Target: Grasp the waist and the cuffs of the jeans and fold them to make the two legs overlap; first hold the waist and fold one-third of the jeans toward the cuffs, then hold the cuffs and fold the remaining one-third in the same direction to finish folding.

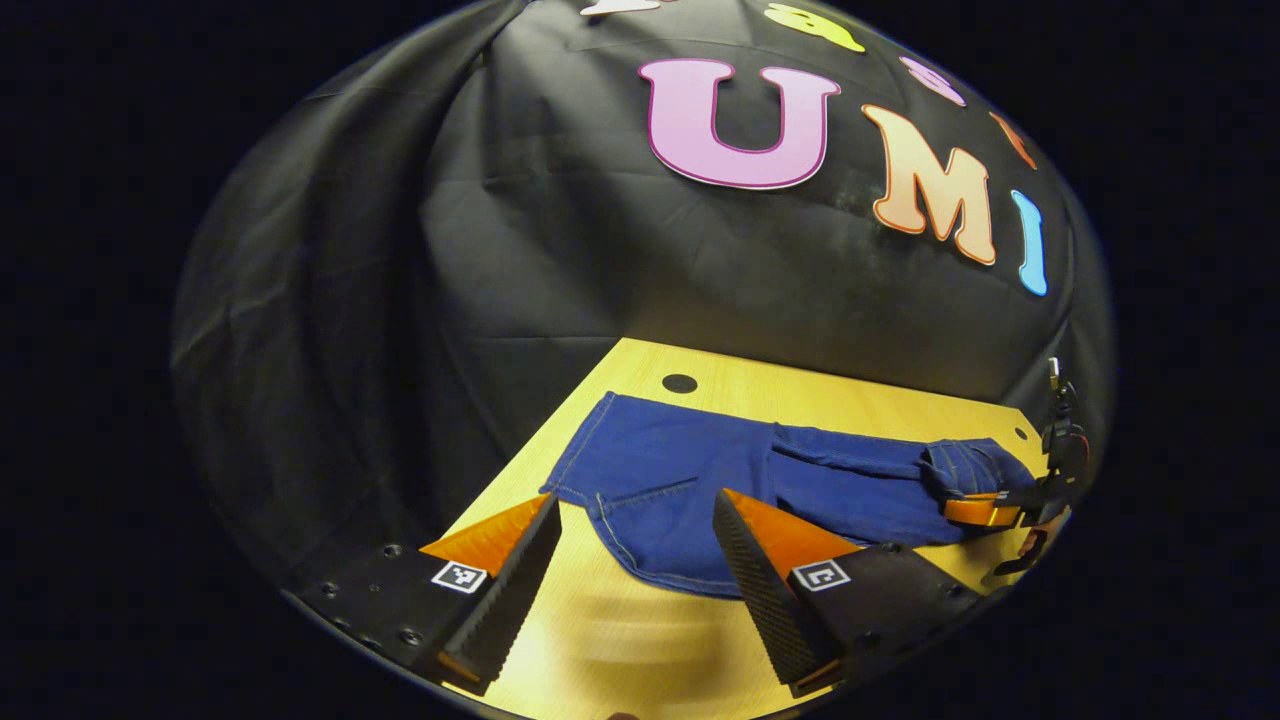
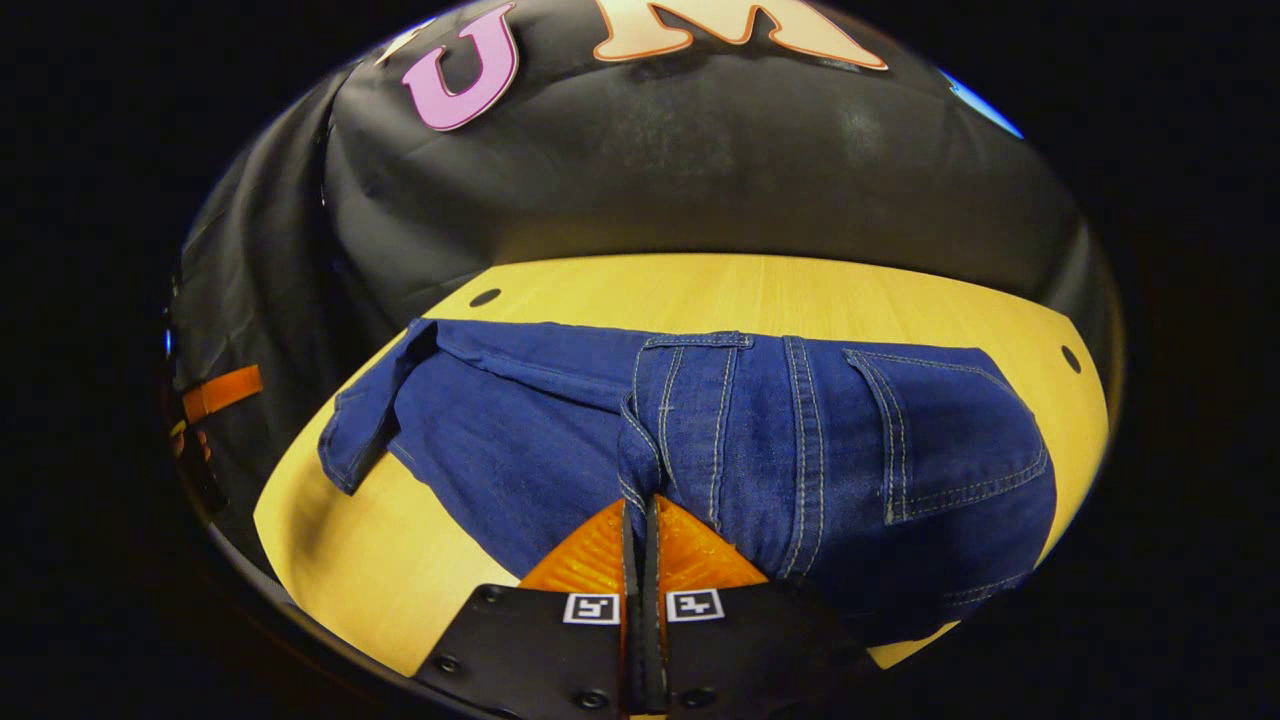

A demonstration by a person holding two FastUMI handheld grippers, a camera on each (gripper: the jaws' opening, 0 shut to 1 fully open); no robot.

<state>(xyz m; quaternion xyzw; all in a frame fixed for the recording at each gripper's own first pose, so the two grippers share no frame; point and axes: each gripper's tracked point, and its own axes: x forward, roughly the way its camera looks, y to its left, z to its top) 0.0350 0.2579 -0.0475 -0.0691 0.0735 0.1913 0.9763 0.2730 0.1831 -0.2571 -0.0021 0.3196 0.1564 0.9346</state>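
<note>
While the jeans lie flat on the table, the left gripper hangs wide open just short of their cuff end (ready to take it); the right gripper is pinched onto the waist, probably so both ends lift together.

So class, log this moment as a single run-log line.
left gripper: open, above cuff end | right gripper: shut on jeans waist | jeans: flat on table

We can read no text, brand or number; small square coded markers sit on the hand-held grippers' fingers.
</note>
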